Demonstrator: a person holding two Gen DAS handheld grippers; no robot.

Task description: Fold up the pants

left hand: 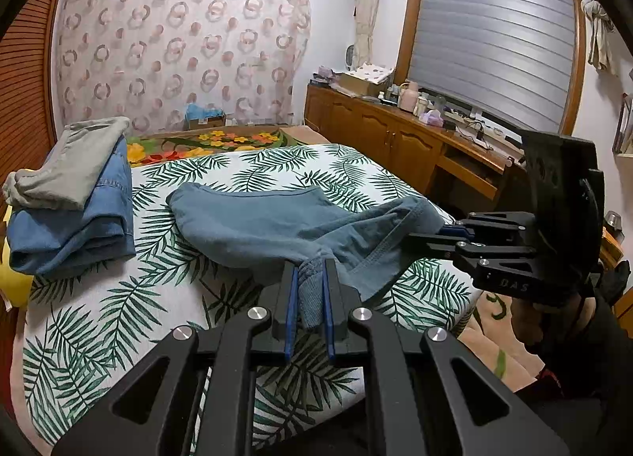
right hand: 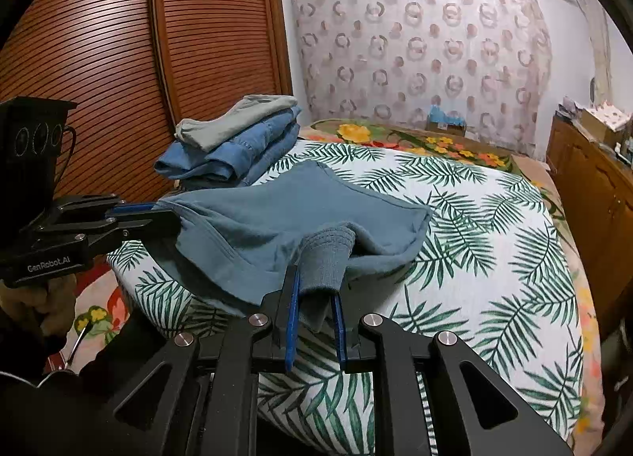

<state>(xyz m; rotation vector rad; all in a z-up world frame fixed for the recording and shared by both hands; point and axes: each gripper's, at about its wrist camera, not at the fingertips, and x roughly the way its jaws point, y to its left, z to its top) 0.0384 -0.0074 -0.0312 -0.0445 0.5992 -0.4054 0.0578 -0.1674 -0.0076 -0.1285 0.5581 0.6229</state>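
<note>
Blue-grey pants (left hand: pixel 257 222) (right hand: pixel 285 214) lie doubled over on the palm-leaf bed sheet (left hand: pixel 118 317), their near end lifted off it. In the left wrist view my left gripper (left hand: pixel 310 270) is shut on a ribbed cuff of the pants. My right gripper (left hand: pixel 447 228) comes in from the right, shut on the other hem. In the right wrist view the right gripper (right hand: pixel 316 282) pinches a ribbed cuff between its blue pads. The left gripper (right hand: pixel 166 212) grips the cloth edge at the left, and the fabric sags between the two.
A stack of folded clothes (left hand: pixel 79 218) (right hand: pixel 237 151), grey on top of denim, sits on the bed's far left corner. A slatted wooden wardrobe (right hand: pixel 118 60) stands beside it. A wooden cabinet (left hand: pixel 387 139) with clutter runs along the right. A floral blanket (left hand: pixel 221 139) covers the bed's far end.
</note>
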